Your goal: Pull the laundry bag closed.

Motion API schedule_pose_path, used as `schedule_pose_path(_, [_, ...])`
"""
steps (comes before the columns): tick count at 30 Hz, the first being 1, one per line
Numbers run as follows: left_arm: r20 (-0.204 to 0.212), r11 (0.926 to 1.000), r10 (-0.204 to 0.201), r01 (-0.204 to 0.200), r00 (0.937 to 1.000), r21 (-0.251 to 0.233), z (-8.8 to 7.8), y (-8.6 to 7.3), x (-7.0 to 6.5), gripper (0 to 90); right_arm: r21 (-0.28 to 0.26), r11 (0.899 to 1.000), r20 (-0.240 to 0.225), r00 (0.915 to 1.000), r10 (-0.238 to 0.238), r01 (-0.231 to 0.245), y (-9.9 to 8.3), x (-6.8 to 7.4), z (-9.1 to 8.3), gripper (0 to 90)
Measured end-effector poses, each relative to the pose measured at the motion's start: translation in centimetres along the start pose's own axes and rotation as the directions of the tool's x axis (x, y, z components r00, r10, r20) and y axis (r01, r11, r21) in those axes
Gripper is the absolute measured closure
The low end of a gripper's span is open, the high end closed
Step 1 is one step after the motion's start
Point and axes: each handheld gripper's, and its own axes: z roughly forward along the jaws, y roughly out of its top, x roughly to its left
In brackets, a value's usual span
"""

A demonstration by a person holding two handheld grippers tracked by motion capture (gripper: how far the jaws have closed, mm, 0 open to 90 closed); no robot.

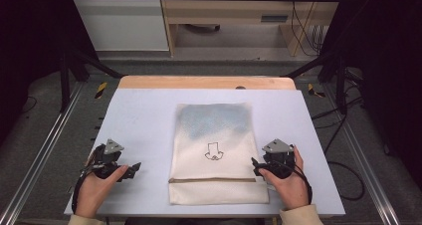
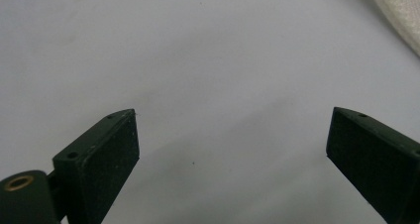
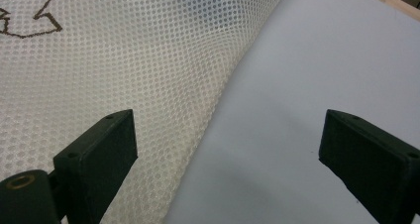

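Your right gripper (image 3: 228,144) has its fingers (image 3: 99,157) spread wide and grasping nothing; the cream mesh laundry bag with a brown zip and a small outline drawing (image 1: 214,150) lies flat on the pale grey table (image 1: 139,120), its edge running between those fingers. Your left gripper (image 2: 233,149) is likewise released over bare table, the bag well off beyond its right finger.

mesh bag (image 2: 401,16) cut off at pic corner in left gripper view; its contents (image 1: 215,120) just a blurry blue patch.
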Motion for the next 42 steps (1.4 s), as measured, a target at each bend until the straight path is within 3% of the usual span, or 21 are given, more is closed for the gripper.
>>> schedule_pose_path(4, [-0.003, 0.9991, -0.025, 0.025, 0.9997, 0.034, 0.2, 0.0, 0.0, 7.7, 0.036, 0.999, -0.020, 0.9998, -0.005, 0.006, -0.2, 0.3, 0.2, 10.7])
schedule_pose_path(10, [0.000, 0.9980, 0.014, -0.014, 0.9999, 0.061, 0.2, -0.6, -0.6, 10.3, 0.062, 0.997, -0.088, 0.9955, -0.034, 0.040, 0.2, 1.6, -0.2, 14.3])
schedule_pose_path(14, [-0.003, 0.9985, 0.001, 0.000, 1.0000, 0.055, 0.0, -0.9, -0.9, 10.4, 0.081, 0.991, -0.158, 0.9829, -0.096, 0.109, 1.3, 3.4, -0.5, 14.6])
schedule_pose_path(16, [-0.011, 0.9983, -0.008, 0.009, 0.9999, 0.058, 0.0, -0.8, -0.8, 10.2, 0.091, 0.983, -0.191, 0.9720, -0.137, 0.157, 2.2, 4.5, -0.6, 17.2])
schedule_pose_path(19, [-0.026, 0.9980, -0.003, 0.005, 0.9996, 0.063, 0.1, -0.9, -0.6, 10.0, 0.102, 0.970, -0.249, 0.9501, -0.188, 0.219, 3.7, 6.4, -0.7, 21.3])
schedule_pose_path(21, [-0.032, 0.9981, -0.005, 0.007, 0.9995, 0.060, 0.1, -0.9, -0.4, 9.5, 0.103, 0.958, -0.292, 0.9286, -0.229, 0.269, 4.7, 7.5, -0.7, 23.7])
schedule_pose_path(26, [-0.040, 0.9989, -0.012, 0.014, 0.9991, 0.046, 0.1, -0.8, -0.1, 8.5, 0.139, 0.929, -0.370, 0.8880, -0.273, 0.343, 7.1, 9.9, -0.5, 27.4])
schedule_pose_path(29, [-0.046, 0.9989, -0.012, 0.014, 0.9989, 0.045, 0.0, -0.8, 0.0, 8.4, 0.153, 0.903, -0.387, 0.8651, -0.319, 0.402, 8.2, 10.9, -0.1, 29.9])
schedule_pose_path(34, [-0.045, 0.9988, -0.017, 0.019, 0.9988, 0.044, 0.1, -0.8, 0.0, 8.5, 0.151, 0.870, -0.422, 0.8265, -0.373, 0.470, 10.1, 12.5, 0.0, 33.6])
schedule_pose_path(37, [-0.043, 0.9988, -0.016, 0.018, 0.9990, 0.045, 0.1, -0.7, 0.0, 8.5, 0.146, 0.843, -0.444, 0.7960, -0.412, 0.517, 11.2, 13.6, 0.1, 36.1])
schedule_pose_path(38, [-0.044, 0.9987, -0.015, 0.017, 0.9989, 0.047, 0.1, -0.7, 0.0, 8.6, 0.150, 0.837, -0.449, 0.7902, -0.417, 0.527, 11.5, 14.0, 0.2, 38.2])
schedule_pose_path(40, [-0.044, 0.9985, -0.015, 0.017, 0.9989, 0.051, 0.1, -0.7, 0.0, 8.8, 0.147, 0.816, -0.468, 0.7657, -0.441, 0.560, 12.1, 14.7, 0.4, 40.1])
schedule_pose_path(42, [-0.043, 0.9983, -0.016, 0.019, 0.9990, 0.055, 0.1, -0.7, 0.1, 9.0, 0.149, 0.800, -0.480, 0.7499, -0.455, 0.581, 12.6, 15.2, 0.7, 42.9])
